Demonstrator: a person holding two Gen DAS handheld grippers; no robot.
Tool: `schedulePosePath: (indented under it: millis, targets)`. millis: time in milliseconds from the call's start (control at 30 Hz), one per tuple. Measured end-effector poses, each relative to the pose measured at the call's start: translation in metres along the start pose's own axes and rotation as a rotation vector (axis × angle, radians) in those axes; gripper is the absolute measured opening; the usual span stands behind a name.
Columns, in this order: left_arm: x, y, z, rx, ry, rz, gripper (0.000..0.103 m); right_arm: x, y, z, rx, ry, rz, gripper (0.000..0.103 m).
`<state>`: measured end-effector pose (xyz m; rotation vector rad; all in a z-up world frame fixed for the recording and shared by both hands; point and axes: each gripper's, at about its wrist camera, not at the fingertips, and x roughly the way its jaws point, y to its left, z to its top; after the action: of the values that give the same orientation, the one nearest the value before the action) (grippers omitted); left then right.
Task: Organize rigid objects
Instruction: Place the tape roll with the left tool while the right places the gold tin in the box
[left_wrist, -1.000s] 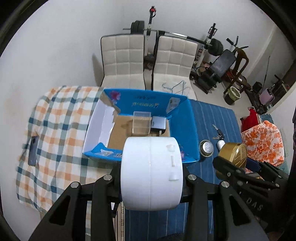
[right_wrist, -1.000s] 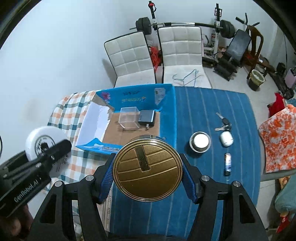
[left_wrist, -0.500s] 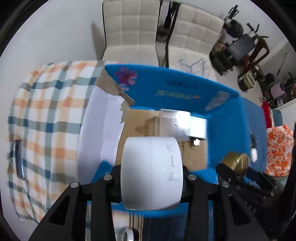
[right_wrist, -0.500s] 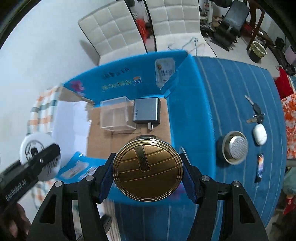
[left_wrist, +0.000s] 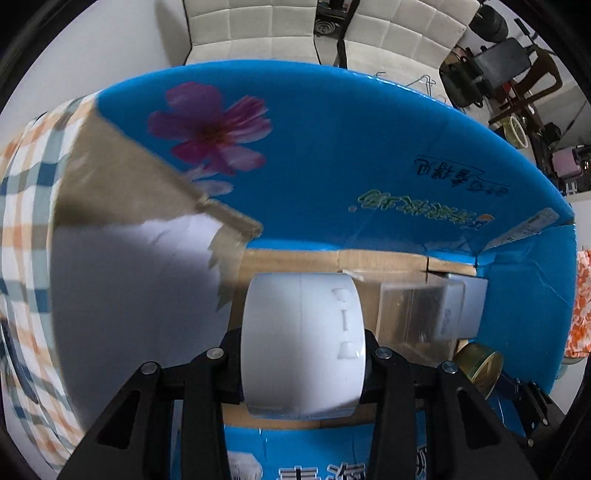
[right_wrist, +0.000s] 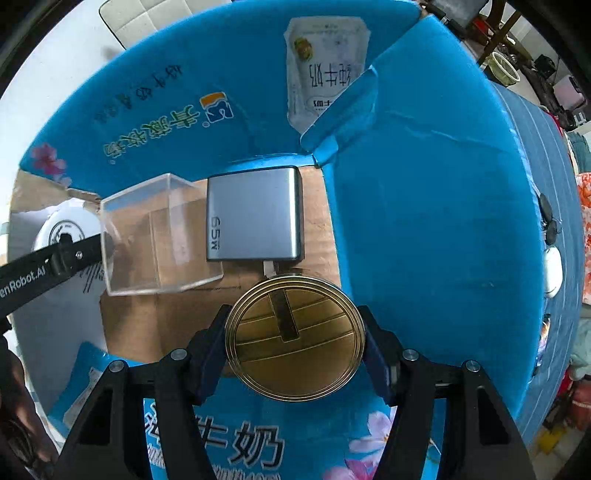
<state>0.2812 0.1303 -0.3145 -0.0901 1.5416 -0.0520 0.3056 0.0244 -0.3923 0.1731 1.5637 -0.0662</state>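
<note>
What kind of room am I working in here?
Most likely a room in a home, doubling as a workout corner: padded white chairs behind the table, a weight bench at the far right, and a checked tablecloth under the blue cardboard box.

Left gripper (left_wrist: 301, 347) pointing down, fingers clamped, right gripper (right_wrist: 293, 338) likewise

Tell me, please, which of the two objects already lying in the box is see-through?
The clear plastic box; the grey charger touching its right side is opaque metal-grey, marked 65W.
</note>
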Motion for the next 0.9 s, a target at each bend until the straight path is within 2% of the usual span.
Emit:
schedulePosePath:
  millis: [300, 433, 500, 600, 667, 700, 767, 900]
  targets:
    - [0.014, 0.002, 0.005, 0.012, 0.071, 0.006, 0.037, 0.029, 0.008, 0.013, -0.027, 0.065, -0.017, 0.068]
    - [0.005, 0.009, 0.002, -0.008, 0.044, 0.031, 0.066, 0.034, 0.006, 0.016, -0.026, 0.096, -0.013, 0.068]
    - [0.0, 0.015, -0.001, -0.034, 0.05, 0.01, 0.069, 0.035, 0.013, 0.02, -0.04, 0.116, -0.021, 0.069]
    - [-0.01, 0.014, -0.005, -0.026, 0.052, 0.019, 0.076, 0.03, 0.016, 0.018, -0.058, 0.125, 0.008, 0.084]
    - [-0.02, 0.008, -0.012, 0.009, 0.038, 0.052, 0.095, 0.025, 0.022, 0.016, -0.081, 0.111, -0.012, 0.092]
    - [-0.025, 0.004, -0.015, 0.026, 0.027, 0.078, 0.1, 0.022, 0.023, 0.014, -0.089, 0.104, -0.015, 0.092]
    - [-0.039, 0.005, -0.021, 0.049, -0.004, 0.101, 0.103, 0.015, 0.023, 0.01, -0.1, 0.095, -0.021, 0.093]
    - [-0.063, 0.009, -0.042, 0.018, -0.037, 0.061, 0.103, -0.006, 0.017, -0.002, -0.124, 0.06, -0.021, 0.093]
